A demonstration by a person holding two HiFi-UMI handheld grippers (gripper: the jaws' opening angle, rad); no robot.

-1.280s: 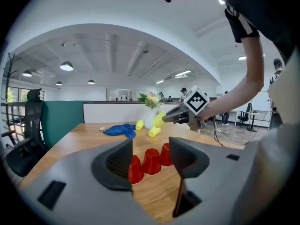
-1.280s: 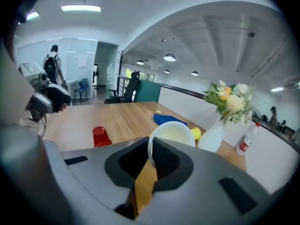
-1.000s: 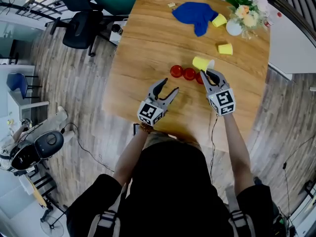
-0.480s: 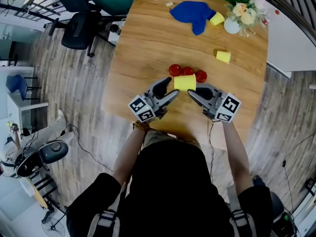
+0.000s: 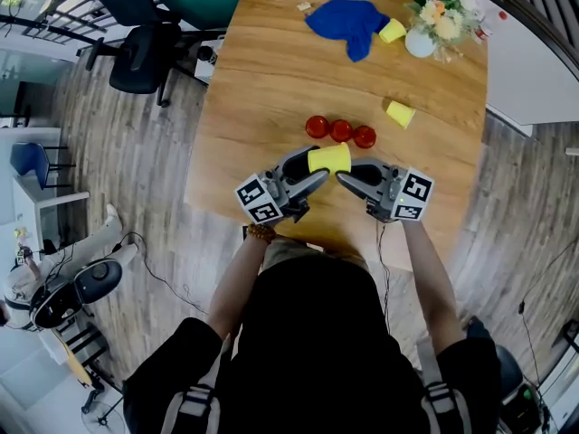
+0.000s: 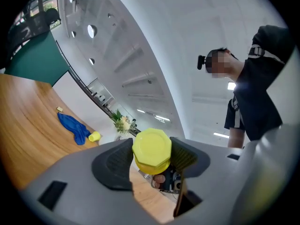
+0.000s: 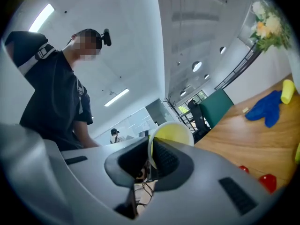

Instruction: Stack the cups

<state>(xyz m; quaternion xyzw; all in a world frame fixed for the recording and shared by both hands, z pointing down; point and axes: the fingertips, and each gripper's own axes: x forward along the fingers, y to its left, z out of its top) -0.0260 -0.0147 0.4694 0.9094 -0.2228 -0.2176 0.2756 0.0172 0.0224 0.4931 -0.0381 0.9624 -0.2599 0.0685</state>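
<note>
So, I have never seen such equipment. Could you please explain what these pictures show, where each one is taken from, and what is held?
There is no robot here: a person holds a two-fingered gripper in each hand. The head view comes from a camera on the person's head, looking down at a wooden table. The two gripper views come from cameras that ride on the grippers themselves.

On the table lie three red cups, a yellow cup near them, another yellow cup by a blue cloth, and a vase of flowers.

The right gripper pinches the rim of a third yellow cup. The left gripper has its fingers wide apart; they have just been opening, and that cup's base is between them.
</note>
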